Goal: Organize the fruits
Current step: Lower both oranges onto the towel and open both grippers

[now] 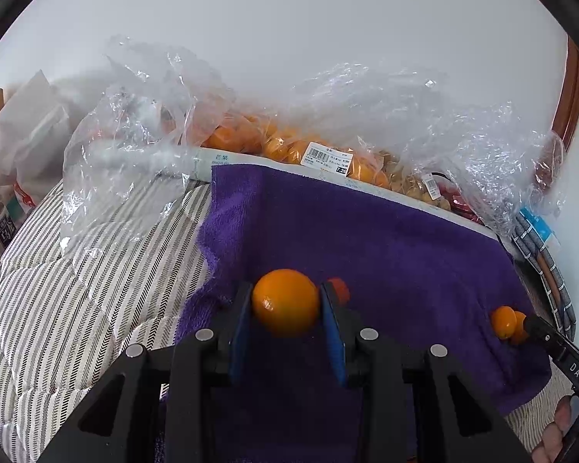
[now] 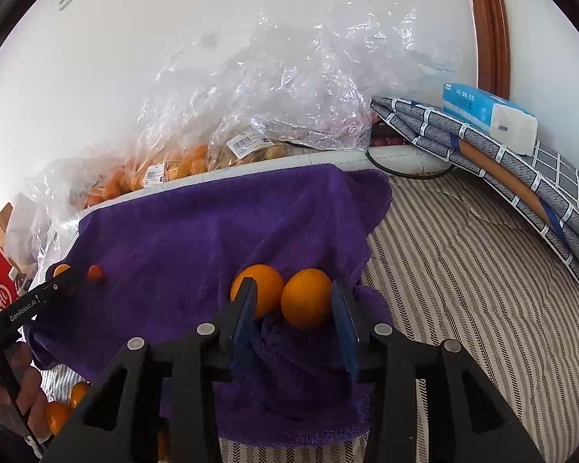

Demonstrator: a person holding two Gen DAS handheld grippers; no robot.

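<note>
My left gripper is shut on an orange over the purple towel. A small reddish fruit lies just behind its right finger. My right gripper is open around two oranges on the towel: one orange sits between the jaws against the right pad, the other is partly behind the left finger. In the left wrist view these two oranges show at the right by the right gripper's tip. The left gripper's tip shows at the left in the right wrist view.
Clear plastic bags with oranges and price labels lie on a white board behind the towel. A striped quilt lies beneath. Folded grey checked cloth and a tissue pack sit at right. More oranges lie at lower left.
</note>
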